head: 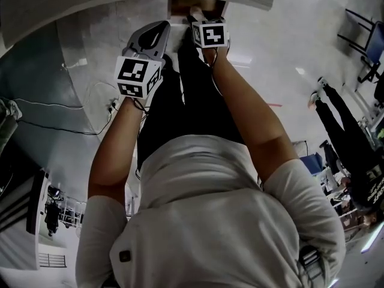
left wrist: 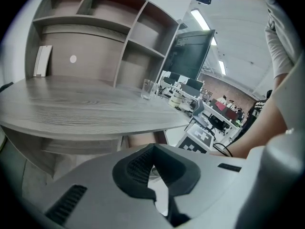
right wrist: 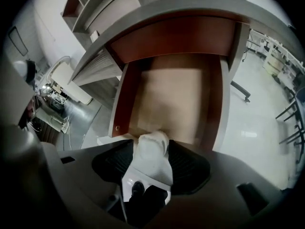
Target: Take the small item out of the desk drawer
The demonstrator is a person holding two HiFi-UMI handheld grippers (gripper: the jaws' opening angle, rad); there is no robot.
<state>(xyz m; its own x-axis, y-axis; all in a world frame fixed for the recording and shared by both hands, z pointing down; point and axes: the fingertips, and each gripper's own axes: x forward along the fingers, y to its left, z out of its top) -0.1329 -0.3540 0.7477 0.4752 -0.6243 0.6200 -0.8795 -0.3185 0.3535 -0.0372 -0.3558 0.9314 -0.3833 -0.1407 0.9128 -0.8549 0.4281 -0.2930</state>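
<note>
1. Grips the small item (right wrist: pixel 151 155) in the right tool (right wrist: pixel 151 144), clenched on it from both sides; looks white, soft and puffy, like folded cloth or padding, pinched narrower where the ribbed dark pads (right wrist: pixel 112 162) press in
2. Hangs just above the front edge of the open drawer (right wrist: pixel 121 99), lifted off the pale bottom panel but barely past the front rim; cannot tell whether any corner touches that rim
3. Lies lengthwise along the tool's own line, long axis pointing into the drawer, with the drawer straight ahead and below; calls, by this reading, for a pull straight back toward the body and slightly up, keeping between the two side walls
4. Holds the left tool (left wrist: pixel 153 151) clenched on nothing, tips meeting, beside the right one and facing across the desk (left wrist: pixel 86 109); leaves the right hand plainly nearer, the left seemingly not needed for the take-out
5. Shows matte grey wood grain on the desk top, smooth reddish-brown laminate on the drawer walls, plain tan board on its bottom, hard moulded grey plastic on both tools
6. Carries a clear glass (left wrist: pixel 147 88) near the desk's far edge, beside a grey shelf unit (left wrist: pixel 95 37), well apart from the drawer work
</note>
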